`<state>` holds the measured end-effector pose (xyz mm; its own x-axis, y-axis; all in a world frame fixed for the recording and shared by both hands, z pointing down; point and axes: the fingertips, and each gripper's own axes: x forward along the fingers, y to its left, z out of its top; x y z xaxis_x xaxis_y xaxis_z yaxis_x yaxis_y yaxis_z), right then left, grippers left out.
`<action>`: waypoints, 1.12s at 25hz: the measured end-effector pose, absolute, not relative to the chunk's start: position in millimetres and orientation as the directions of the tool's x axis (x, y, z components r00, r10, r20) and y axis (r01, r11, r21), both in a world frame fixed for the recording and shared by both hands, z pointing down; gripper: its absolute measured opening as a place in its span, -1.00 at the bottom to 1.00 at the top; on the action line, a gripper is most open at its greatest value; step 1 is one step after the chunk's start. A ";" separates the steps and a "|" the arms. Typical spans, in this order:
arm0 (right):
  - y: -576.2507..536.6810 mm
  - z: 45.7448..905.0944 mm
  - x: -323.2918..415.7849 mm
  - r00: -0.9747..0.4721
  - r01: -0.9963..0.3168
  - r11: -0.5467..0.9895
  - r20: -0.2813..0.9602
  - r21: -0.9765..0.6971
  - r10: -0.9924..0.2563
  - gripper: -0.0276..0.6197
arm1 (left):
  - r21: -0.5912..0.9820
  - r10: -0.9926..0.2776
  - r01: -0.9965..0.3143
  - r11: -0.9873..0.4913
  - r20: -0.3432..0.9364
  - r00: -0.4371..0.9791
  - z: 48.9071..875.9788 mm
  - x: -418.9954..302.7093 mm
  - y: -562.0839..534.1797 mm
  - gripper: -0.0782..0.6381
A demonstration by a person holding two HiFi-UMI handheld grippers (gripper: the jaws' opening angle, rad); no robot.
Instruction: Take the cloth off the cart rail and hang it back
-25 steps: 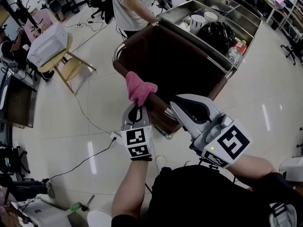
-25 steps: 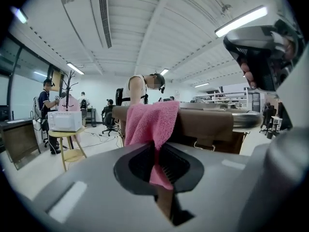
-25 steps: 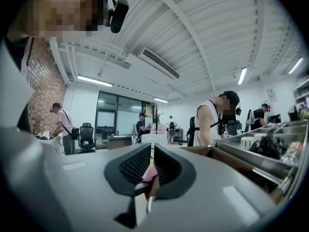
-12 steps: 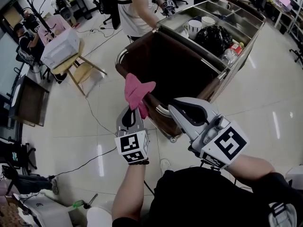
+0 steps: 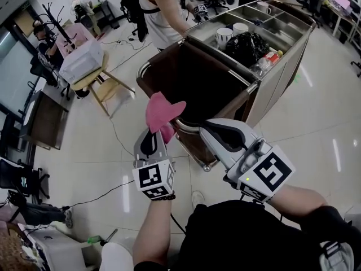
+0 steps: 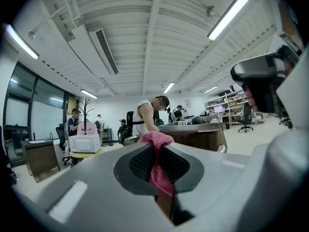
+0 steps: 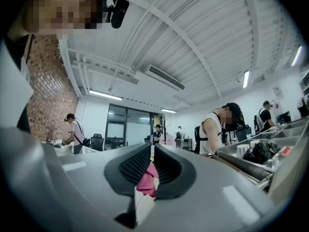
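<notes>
In the head view the left gripper (image 5: 153, 133) is clenched on the lower end of the pink cloth (image 5: 162, 110). The cloth stands up in a loose bunch above the jaws, just beside the near corner of the cart rail (image 5: 189, 129) and, as far as this angle shows, clear of it. The right gripper (image 5: 205, 129) sits close to the cloth's right with its tip by the same stretch of rail. The cart (image 5: 276, 81) carries cups and a black bag in its top trays, and a person (image 5: 161, 10) leans over its far side. In the left gripper view the jaws are pressed together on a fold of cloth (image 6: 155, 140) that rises out of them and hangs down between the pads, with the cart (image 6: 193, 133) beyond. In the right gripper view the jaws are drawn together and grip nothing I can make out. A patch of pink (image 7: 146, 180) shows through the slit low between them and seems to lie beyond the pads, with the cart's trays (image 7: 260, 153) off to the right. So the taking-off looks done: the cloth is held in the air by one claw. What seems left is the hanging back, draping it over the rail and letting go.
</notes>
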<state>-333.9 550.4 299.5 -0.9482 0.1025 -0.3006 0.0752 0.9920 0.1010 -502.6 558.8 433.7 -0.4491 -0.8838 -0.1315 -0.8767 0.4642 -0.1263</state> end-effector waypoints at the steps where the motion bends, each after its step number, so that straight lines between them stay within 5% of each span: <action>1: 551.2 299.2 -328.0 -0.947 0.078 0.992 -0.304 0.102 0.106 -0.85 | -0.129 -0.881 -0.874 0.469 -0.140 -0.452 429.7 -497.1 561.5 -0.75; 28: 634.3 289.5 -251.7 -0.937 0.081 0.991 -0.332 0.104 0.112 -0.85 | -0.198 -0.883 -0.884 0.423 -0.307 -0.354 333.6 -364.0 666.0 -0.75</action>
